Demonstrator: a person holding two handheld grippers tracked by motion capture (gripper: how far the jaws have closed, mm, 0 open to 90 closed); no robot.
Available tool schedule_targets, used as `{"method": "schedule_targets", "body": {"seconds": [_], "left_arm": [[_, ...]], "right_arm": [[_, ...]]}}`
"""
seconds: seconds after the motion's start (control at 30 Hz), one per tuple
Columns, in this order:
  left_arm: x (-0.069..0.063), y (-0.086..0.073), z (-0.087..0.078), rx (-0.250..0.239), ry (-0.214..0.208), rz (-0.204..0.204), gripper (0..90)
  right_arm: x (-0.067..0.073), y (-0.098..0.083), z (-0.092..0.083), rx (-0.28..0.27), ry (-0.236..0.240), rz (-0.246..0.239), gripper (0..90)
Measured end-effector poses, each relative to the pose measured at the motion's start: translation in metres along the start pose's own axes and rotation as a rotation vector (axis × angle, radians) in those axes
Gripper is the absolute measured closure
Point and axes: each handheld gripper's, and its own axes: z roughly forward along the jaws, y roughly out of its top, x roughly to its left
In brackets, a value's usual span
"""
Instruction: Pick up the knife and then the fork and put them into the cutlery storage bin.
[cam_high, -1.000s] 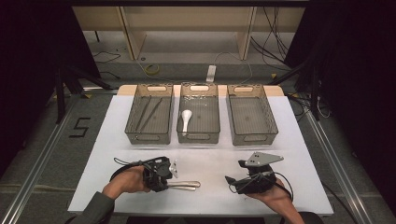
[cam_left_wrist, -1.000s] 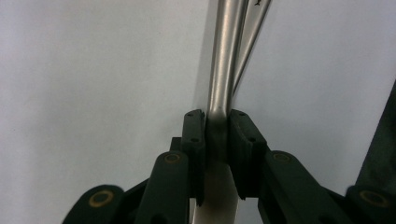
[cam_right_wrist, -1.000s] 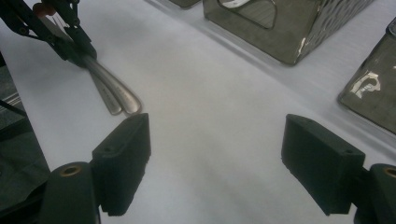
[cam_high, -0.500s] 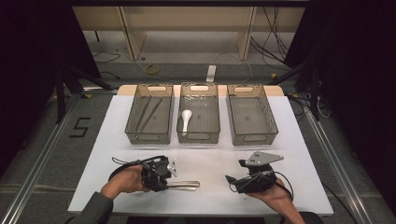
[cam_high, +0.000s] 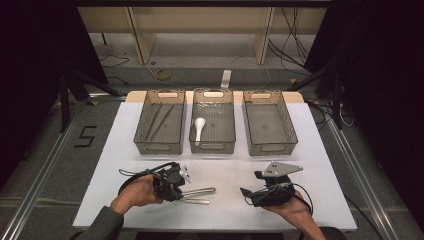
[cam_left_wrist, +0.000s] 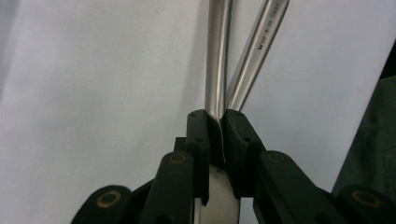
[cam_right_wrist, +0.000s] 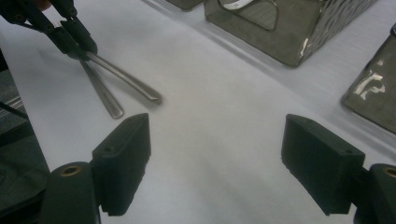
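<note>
1. Two steel utensil handles (cam_high: 199, 196) are lying low on the near left part of the white worktop (cam_high: 320, 200), just right of the left hand-held gripper (cam_high: 181, 189). Their working ends are hidden, so which utensils they are I cannot tell.
2. They are looking stiff, smooth and polished, so probably light but slippery; a thin handle like this is likely to pivot or slide in the pads unless pinched squarely across its flat.
3. In the left gripper view the left hand-held gripper's jaws, which have just been closing, are pinching one handle (cam_left_wrist: 217, 60) near its end, while the second handle (cam_left_wrist: 256, 51) is passing just beside them, apparently free.
4. In the high view the long axes are running roughly left to right, the free tips pointing right toward the right hand-held gripper (cam_high: 246, 192); the two handles are splaying slightly apart.
5. That right hand-held gripper is resting with its jaws wide apart and empty, near the handles.
6. Farther back, three mesh bins are standing in a row; the middle bin (cam_high: 213, 95) is holding a white spoon (cam_high: 198, 127).
</note>
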Motion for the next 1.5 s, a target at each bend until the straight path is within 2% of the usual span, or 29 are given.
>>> {"method": "schedule_targets", "body": {"seconds": [0.07,0.2,0.27,0.4,0.53,0.6,0.63,0.73,0.83,1.0,1.1,1.13,1.2,1.33,1.5], "left_arm": [[0.000,0.001,0.000,-0.003,-0.002,-0.022,80.5],[0.000,0.003,0.000,-0.017,0.021,-0.065,80.7],[0.001,0.003,-0.001,-0.018,0.012,-0.069,80.8],[0.002,0.004,-0.006,-0.049,0.014,-0.100,81.1],[0.003,0.005,-0.009,-0.088,-0.030,-0.120,81.4],[0.002,0.006,-0.009,-0.094,-0.038,-0.117,81.7],[0.001,0.007,-0.009,-0.096,-0.048,-0.120,82.1],[-0.001,0.009,-0.009,-0.082,-0.040,-0.114,82.6],[-0.002,0.010,-0.011,-0.103,-0.073,-0.123,82.8],[-0.003,0.012,-0.016,-0.115,-0.093,-0.111,83.0],[-0.007,0.014,-0.015,-0.101,-0.103,-0.098,83.0],[-0.008,0.014,-0.015,-0.106,-0.101,-0.090,83.0],[-0.010,0.016,-0.015,-0.098,-0.125,-0.077,83.0],[-0.016,0.020,-0.015,-0.106,-0.132,-0.061,83.1],[-0.022,0.024,-0.020,-0.106,-0.145,-0.035,83.0]], "right_arm": [[0.001,0.000,0.001,0.001,0.003,-0.005,25.0],[0.002,0.001,0.002,0.003,0.004,-0.006,25.0],[0.002,0.002,0.002,0.002,0.005,-0.005,25.0],[0.003,0.002,0.003,0.001,0.010,-0.007,25.0],[0.005,0.006,0.004,-0.011,0.020,-0.020,25.0],[0.007,0.010,0.006,-0.020,0.027,-0.037,25.0],[0.009,0.013,0.007,-0.024,0.034,-0.049,25.0],[0.016,0.022,0.012,-0.035,0.053,-0.085,25.0],[0.026,0.028,0.025,-0.005,0.076,-0.135,25.3],[0.039,0.037,0.041,0.027,0.121,-0.214,26.6],[0.045,0.042,0.046,0.032,0.150,-0.253,28.8],[0.048,0.044,0.048,0.042,0.159,-0.277,29.8],[0.053,0.046,0.053,0.063,0.184,-0.307,30.9],[0.060,0.046,0.067,0.120,0.207,-0.380,33.7],[0.064,0.046,0.076,0.165,0.239,-0.440,41.9]]}}
